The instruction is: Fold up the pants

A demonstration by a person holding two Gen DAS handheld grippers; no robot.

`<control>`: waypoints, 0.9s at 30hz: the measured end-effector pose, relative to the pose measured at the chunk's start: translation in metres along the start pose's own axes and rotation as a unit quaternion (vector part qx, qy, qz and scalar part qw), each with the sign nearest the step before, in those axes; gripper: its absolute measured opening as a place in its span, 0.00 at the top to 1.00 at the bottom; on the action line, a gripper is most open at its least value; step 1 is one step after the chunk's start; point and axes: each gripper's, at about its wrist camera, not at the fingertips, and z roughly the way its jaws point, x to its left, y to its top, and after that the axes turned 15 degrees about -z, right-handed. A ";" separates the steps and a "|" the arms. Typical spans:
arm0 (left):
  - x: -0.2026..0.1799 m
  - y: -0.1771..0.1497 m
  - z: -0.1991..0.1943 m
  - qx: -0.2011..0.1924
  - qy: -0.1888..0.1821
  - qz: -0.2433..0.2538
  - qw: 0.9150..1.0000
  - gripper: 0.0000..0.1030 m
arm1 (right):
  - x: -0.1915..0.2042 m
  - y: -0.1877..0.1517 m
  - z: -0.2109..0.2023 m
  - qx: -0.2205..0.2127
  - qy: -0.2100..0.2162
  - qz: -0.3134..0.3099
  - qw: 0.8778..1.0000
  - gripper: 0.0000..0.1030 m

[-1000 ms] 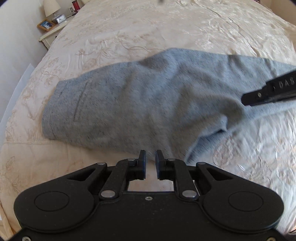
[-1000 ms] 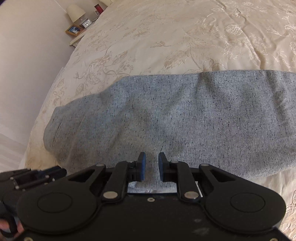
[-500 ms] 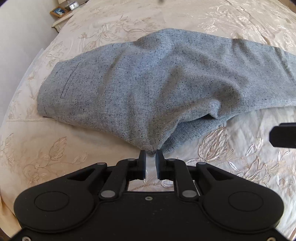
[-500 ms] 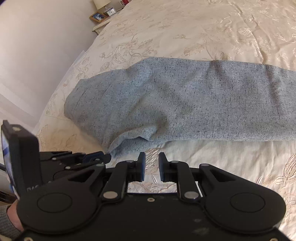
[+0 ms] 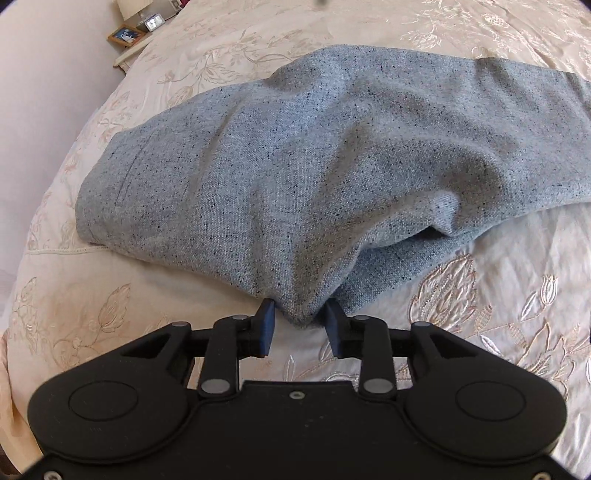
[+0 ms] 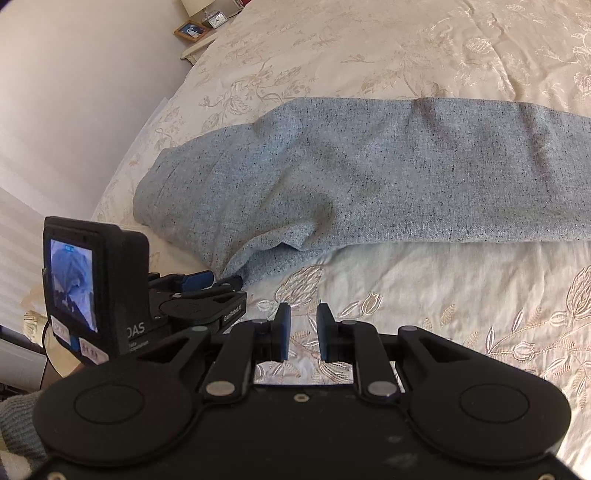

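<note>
Pants of speckled grey knit fabric (image 5: 314, 177) are lying folded lengthwise across a cream bedspread embroidered with floral patterns (image 5: 498, 314), the waist end toward the left and the legs running off to the right. Left gripper (image 5: 300, 325) is pointing down at the near point of the fabric; its fingers (image 5: 266, 326) are opening, and the crotch corner of the pants is sitting loose between them, with a gap showing on either side. Right gripper (image 6: 303, 332) is hovering over bare bedspread, just clear of the pants' near edge (image 6: 280, 254); its fingers (image 6: 283, 332) are standing slightly apart with nothing between them (only embroidery is showing through the gap). In the right wrist view the left gripper (image 6: 207, 282) is appearing side-on at the fabric's corner, its small rear screen (image 6: 72, 282) lit. Wooden picture frame (image 5: 125, 35) and a small clock (image 5: 153, 25) are standing on a nightstand at the far left.
</note>
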 end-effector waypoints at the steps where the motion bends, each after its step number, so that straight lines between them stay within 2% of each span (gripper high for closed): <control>1: 0.000 0.001 0.001 0.000 0.001 -0.002 1.000 0.59 | 0.000 0.000 0.000 0.001 0.000 0.000 1.000 0.82; 4: 0.002 0.009 0.007 0.000 0.004 -0.014 1.000 0.59 | 0.001 -0.001 0.000 0.003 0.001 0.004 1.000 0.82; 5: 0.004 0.012 0.009 0.005 0.004 -0.016 1.000 0.62 | 0.001 -0.001 0.001 0.004 0.001 0.005 1.000 0.82; 6: 0.006 0.015 0.010 0.014 0.005 -0.012 1.000 0.76 | 0.002 -0.001 0.001 0.004 0.002 0.006 1.000 0.82; 7: 0.010 0.018 0.008 0.015 0.009 -0.010 1.000 0.81 | 0.002 -0.001 0.002 0.005 0.002 0.005 1.000 0.82; 11: 0.034 0.024 -0.022 -0.011 0.004 -0.027 1.000 0.84 | 0.004 0.001 0.004 0.007 0.002 0.001 1.000 0.82; 15: 0.021 0.015 -0.023 -0.020 0.012 0.026 0.999 0.87 | 0.004 0.002 0.008 0.005 0.005 0.010 1.000 0.82; 16: 0.018 0.013 -0.018 -0.011 0.015 0.031 0.999 0.87 | 0.004 0.003 0.010 0.006 0.007 0.010 1.000 0.82; 19: 0.019 0.009 -0.007 0.019 0.006 0.006 1.000 0.88 | 0.004 0.010 0.014 0.000 -0.001 0.003 1.000 0.82; 23: 0.015 0.005 -0.007 0.016 0.007 0.012 1.000 0.88 | -0.003 0.033 0.017 -0.023 -0.014 -0.002 1.000 0.82; 27: 0.015 -0.001 -0.007 0.015 0.003 0.015 1.000 0.88 | -0.012 0.055 0.036 -0.024 -0.030 -0.015 0.999 0.82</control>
